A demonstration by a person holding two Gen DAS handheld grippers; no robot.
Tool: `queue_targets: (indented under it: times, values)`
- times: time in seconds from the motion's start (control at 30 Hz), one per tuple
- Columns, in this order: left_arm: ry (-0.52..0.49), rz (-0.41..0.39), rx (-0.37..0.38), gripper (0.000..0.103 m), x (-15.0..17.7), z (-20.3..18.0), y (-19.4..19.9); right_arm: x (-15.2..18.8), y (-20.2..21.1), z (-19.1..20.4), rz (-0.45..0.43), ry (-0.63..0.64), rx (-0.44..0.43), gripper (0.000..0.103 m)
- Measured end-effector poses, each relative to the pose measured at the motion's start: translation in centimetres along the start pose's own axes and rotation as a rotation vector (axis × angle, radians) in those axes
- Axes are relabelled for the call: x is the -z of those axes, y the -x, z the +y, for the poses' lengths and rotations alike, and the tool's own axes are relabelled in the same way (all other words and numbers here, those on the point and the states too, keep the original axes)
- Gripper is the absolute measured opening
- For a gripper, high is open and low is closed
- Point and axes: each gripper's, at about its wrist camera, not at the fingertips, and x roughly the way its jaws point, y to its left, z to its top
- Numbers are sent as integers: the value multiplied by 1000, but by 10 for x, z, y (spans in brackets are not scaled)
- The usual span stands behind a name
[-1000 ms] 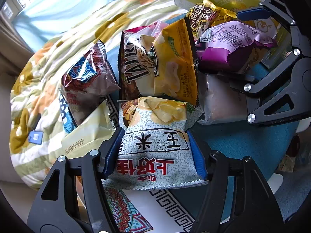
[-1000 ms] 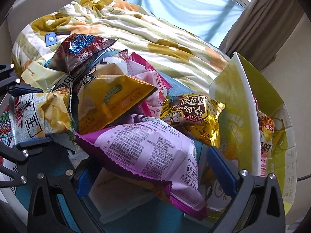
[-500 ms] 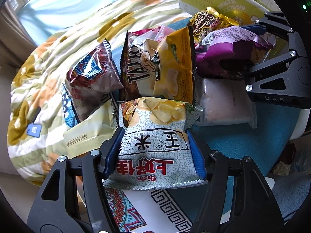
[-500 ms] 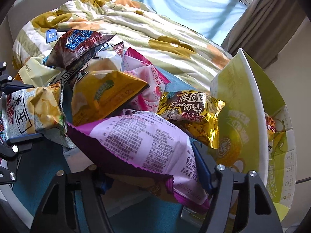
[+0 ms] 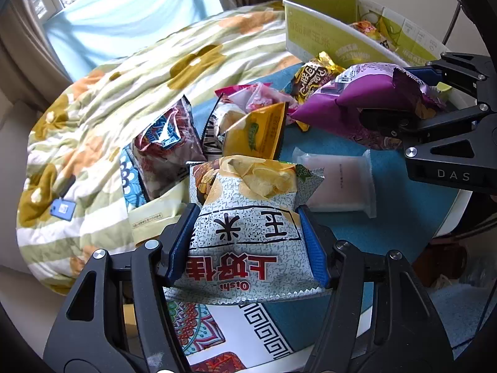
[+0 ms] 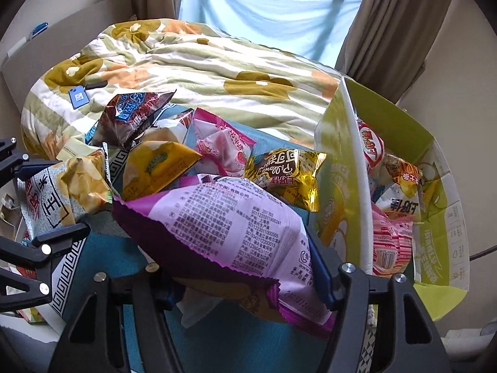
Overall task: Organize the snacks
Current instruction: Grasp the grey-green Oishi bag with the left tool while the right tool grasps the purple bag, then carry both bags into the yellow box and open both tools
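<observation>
My left gripper (image 5: 247, 217) is shut on a grey-white Oishi chip bag (image 5: 248, 248) and holds it above the blue table mat (image 5: 388, 233). To its right, my right gripper (image 6: 245, 276) has its jaws closing on a purple snack bag (image 6: 223, 217), with the blue pads pressing its sides. That bag (image 5: 366, 99) hangs clear of the table. A yellow-green carton (image 6: 341, 186) with several snack bags inside stands open at the right. The left gripper (image 6: 46, 200) with its chip bag shows at the left edge of the right wrist view.
Loose snacks lie on the mat: a gold bag (image 6: 285, 174), a yellow bag (image 6: 155, 164), a pink bag (image 6: 220, 143), a dark red bag (image 6: 133, 115) and a flat white packet (image 5: 338, 180). A flowered quilt (image 6: 202, 68) covers the bed behind.
The right jaws closed from wide onto the purple bag. Both grippers rose with their bags, and the white packet under the purple bag came into full view.
</observation>
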Motion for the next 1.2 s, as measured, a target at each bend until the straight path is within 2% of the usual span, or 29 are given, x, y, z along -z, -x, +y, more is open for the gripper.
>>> queue_targets:
  times: [0.3,0.37,0.53,0.73,0.93,1.2]
  values:
    - [19,-112,33,60,-24,-4,47,-1,55,-19,-60,-147,3,61]
    - [7,-144,34,60,-36,-6,55,-4,70,-26,-82,-171,16,61]
    - [-16,-214,25,60,-71,-20,72,-13,106,-50,-148,-262,-30,61]
    - [-1,-270,20,60,-119,-56,83,-15,140,-93,-226,-275,26,61]
    - [34,-253,65,60,-171,-111,65,-9,143,-156,-238,-311,38,61]
    - [107,-165,104,60,-218,-179,8,3,119,-231,-212,-330,1,61]
